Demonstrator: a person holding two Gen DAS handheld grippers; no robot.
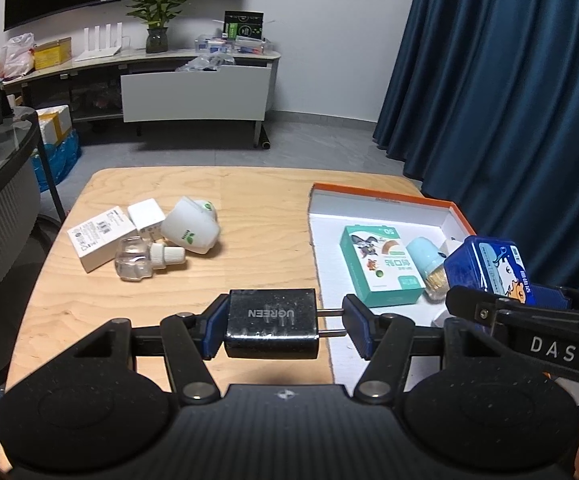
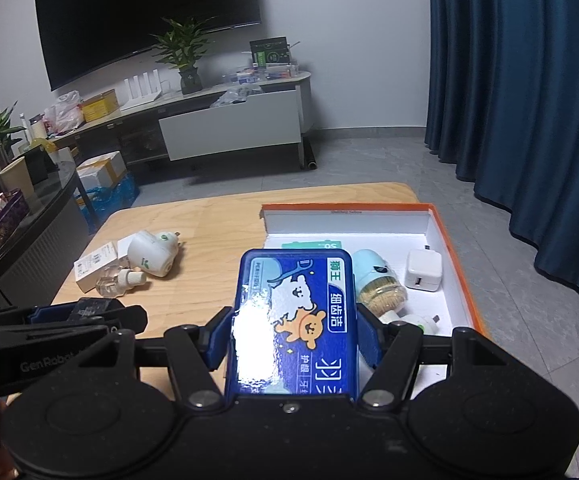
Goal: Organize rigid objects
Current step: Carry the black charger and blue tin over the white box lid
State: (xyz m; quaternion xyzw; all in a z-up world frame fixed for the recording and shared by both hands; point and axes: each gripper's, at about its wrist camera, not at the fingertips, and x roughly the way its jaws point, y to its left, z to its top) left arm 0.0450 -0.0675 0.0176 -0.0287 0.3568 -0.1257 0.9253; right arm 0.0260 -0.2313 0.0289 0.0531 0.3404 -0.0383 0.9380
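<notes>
My left gripper (image 1: 285, 326) is shut on a black UGREEN charger (image 1: 272, 322), its prongs against the right pad, held above the table near the orange-rimmed box (image 1: 381, 194). My right gripper (image 2: 294, 334) is shut on a blue floss box (image 2: 294, 320) and holds it over the orange-rimmed box (image 2: 449, 248). Inside the box lie a green carton (image 1: 379, 266), a light blue toothpick jar (image 2: 377, 284) and a white charger (image 2: 423, 270). On the table's left lie a white plug-in device (image 1: 191, 226), a clear bottle (image 1: 143, 258) and two white cartons (image 1: 101, 238).
The wooden table (image 1: 249, 196) stands on a grey floor. Blue curtains (image 1: 509, 100) hang at the right. A TV cabinet (image 1: 193, 88) with a plant stands at the back. A dark glass table (image 2: 21, 216) is at the left.
</notes>
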